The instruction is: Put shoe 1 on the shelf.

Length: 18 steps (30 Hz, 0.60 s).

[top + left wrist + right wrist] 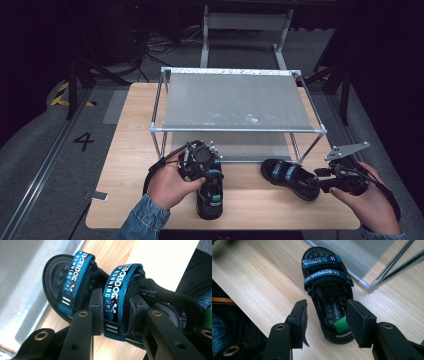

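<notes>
The left sandal sits clamped at its rear blue strap between the left gripper fingers, just in front of the metal-framed shelf rack on the worktop. The right sandal lies near the rack's corner post; the right gripper fingers stand open around its heel, apparently not touching. The right gripper view reveals a green heel tab
</notes>
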Each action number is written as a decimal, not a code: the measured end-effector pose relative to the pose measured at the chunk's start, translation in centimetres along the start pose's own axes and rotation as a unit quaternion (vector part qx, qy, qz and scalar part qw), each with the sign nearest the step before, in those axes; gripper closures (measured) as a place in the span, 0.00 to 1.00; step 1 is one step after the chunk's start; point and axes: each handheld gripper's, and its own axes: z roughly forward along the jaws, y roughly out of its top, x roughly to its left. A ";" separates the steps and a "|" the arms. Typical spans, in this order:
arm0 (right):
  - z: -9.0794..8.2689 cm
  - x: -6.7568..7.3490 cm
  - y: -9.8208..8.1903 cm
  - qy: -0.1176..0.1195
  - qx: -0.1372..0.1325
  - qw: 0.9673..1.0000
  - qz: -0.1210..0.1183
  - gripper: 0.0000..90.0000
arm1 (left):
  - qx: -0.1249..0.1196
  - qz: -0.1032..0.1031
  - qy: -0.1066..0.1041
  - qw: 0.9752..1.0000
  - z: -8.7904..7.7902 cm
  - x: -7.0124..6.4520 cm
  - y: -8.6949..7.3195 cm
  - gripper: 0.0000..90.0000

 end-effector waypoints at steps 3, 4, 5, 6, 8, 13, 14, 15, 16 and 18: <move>-0.1 0.0 -0.3 -0.001 0.001 1.000 0.004 0.58 | -0.003 0.003 0.001 1.000 -0.7 0.0 0.4 0.78; -0.2 -0.1 -0.4 -0.003 -0.001 1.000 0.003 0.58 | -0.005 0.003 0.001 1.000 -0.9 0.0 0.5 0.78; -0.2 -0.1 -0.5 -0.004 -0.001 1.000 0.004 0.58 | -0.006 0.003 0.001 1.000 -1.1 0.1 0.7 0.78; -0.3 -0.1 -0.6 -0.005 0.000 1.000 0.005 0.58 | -0.005 0.008 0.000 1.000 -1.6 0.2 1.0 0.78; -0.4 -0.1 -0.7 -0.005 -0.001 1.000 0.007 0.58 | -0.006 0.006 0.002 1.000 -1.8 0.2 1.2 0.78; -0.6 0.0 -0.9 -0.006 -0.004 1.000 0.009 0.58 | -0.011 0.008 0.005 1.000 -2.9 0.1 1.9 0.78; -0.6 0.0 -0.9 -0.006 -0.004 1.000 0.009 0.58 | -0.013 0.010 0.004 1.000 -3.2 0.1 2.0 0.78; -0.7 -0.1 -0.9 -0.007 -0.005 1.000 0.010 0.58 | -0.013 0.010 0.004 1.000 -3.3 0.0 2.1 0.78; -0.7 -0.1 -1.0 -0.007 -0.006 1.000 0.008 0.58 | -0.013 0.012 0.003 1.000 -3.6 0.0 2.2 0.78; -0.7 -0.1 -1.0 -0.008 -0.006 1.000 0.009 0.58 | -0.012 0.015 0.003 1.000 -3.9 -0.2 2.4 0.78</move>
